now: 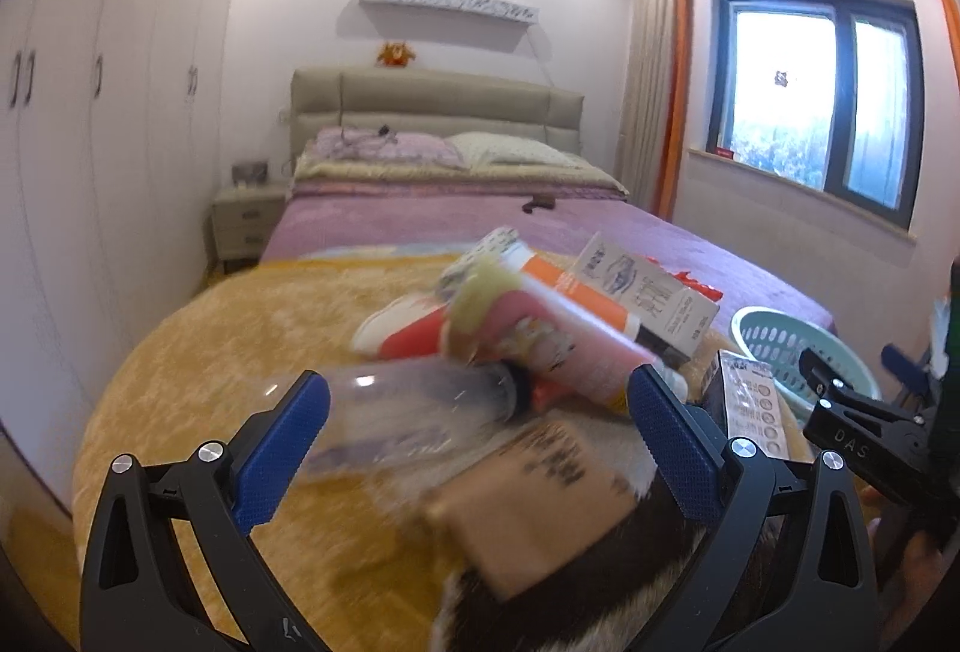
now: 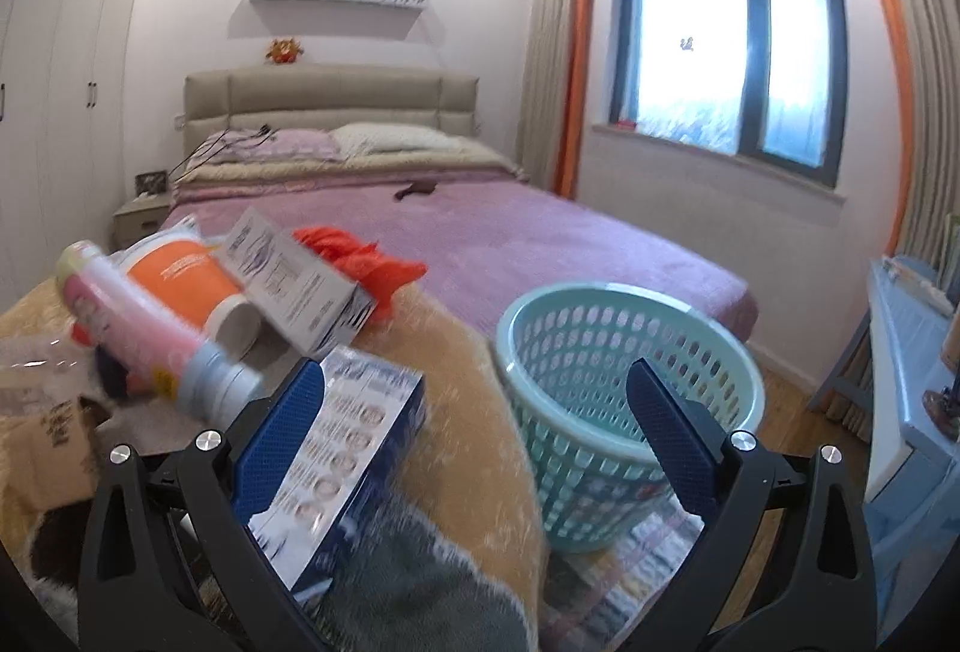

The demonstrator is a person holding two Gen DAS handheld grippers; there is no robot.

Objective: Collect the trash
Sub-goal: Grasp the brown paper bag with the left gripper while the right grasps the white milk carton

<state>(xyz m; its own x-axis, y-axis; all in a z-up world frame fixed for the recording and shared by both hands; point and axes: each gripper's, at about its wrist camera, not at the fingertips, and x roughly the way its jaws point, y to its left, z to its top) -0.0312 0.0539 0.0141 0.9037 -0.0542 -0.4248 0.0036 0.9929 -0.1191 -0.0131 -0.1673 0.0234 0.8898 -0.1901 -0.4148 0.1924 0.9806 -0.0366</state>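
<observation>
Trash lies piled on a yellow blanket (image 1: 240, 328) on the bed's foot: a clear plastic bottle (image 1: 414, 412), a pink bottle (image 1: 540, 340), an orange and white tube (image 1: 570, 292), a white printed carton (image 1: 648, 298) and a brown cardboard box (image 1: 540, 496). My left gripper (image 1: 480, 412) is open and empty, jaws wide, just before the clear bottle. My right gripper (image 2: 474, 412) is open and empty above a blue and white box (image 2: 342, 448), with the mint green basket (image 2: 624, 382) between its fingers, farther off. The pink bottle (image 2: 138, 328) and carton (image 2: 294, 280) also show there.
An orange crumpled wrapper (image 2: 366, 256) lies on the purple bedspread (image 2: 540, 244). White wardrobes (image 1: 90, 142) line the left wall, a nightstand (image 1: 246, 226) stands by the headboard. A blue-white cabinet (image 2: 912, 352) stands at right under the window. The basket stands on the floor beside the bed.
</observation>
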